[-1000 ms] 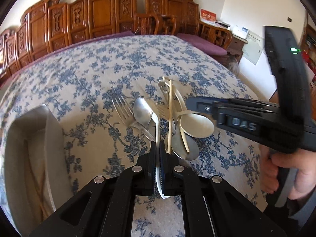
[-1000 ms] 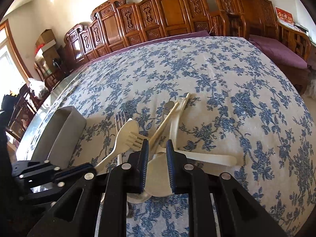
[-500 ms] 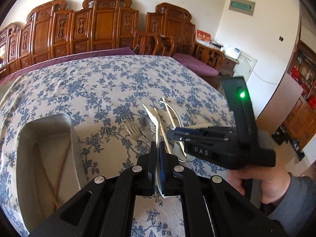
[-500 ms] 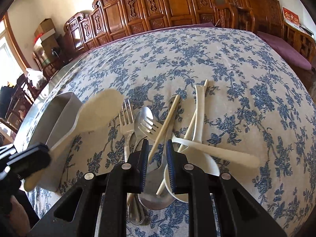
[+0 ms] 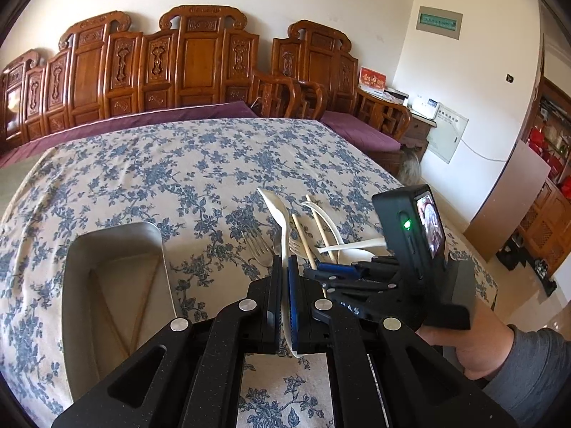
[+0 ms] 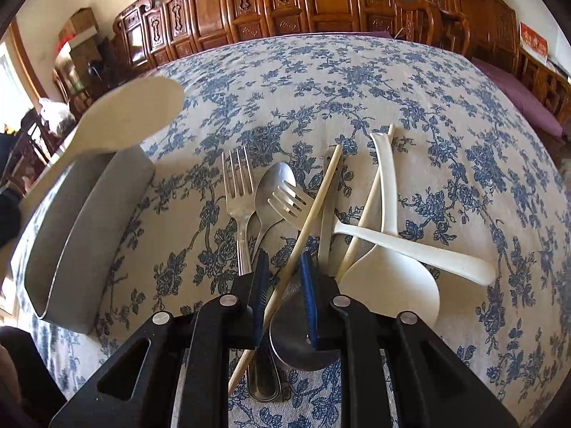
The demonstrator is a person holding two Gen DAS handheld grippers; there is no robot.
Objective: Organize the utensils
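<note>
My left gripper [image 5: 283, 267] is shut on the handle of a cream plastic spoon [image 5: 276, 210] and holds it above the table; its bowl also shows in the right wrist view [image 6: 128, 117] over the grey tray [image 6: 89, 228]. My right gripper [image 6: 283, 260] is open, low over the utensil pile, with a wooden chopstick [image 6: 310, 221] between its fingers. The pile holds a metal fork [image 6: 237, 182], a metal spoon [image 6: 274, 189], a white plastic fork [image 6: 374, 235], a white ladle-like spoon [image 6: 389, 285] and a second chopstick [image 6: 367, 207].
The grey tray [image 5: 76, 285] lies on the left of the flowered tablecloth [image 5: 178, 164] with chopsticks [image 5: 142, 306] inside. Carved wooden chairs [image 5: 200, 57] line the far side. The table's right edge drops to the floor [image 5: 517, 306].
My left gripper lifted the cream spoon up and away from the pile, toward the tray side. My right gripper moved in lower over the pile, its fingers now around a chopstick.
</note>
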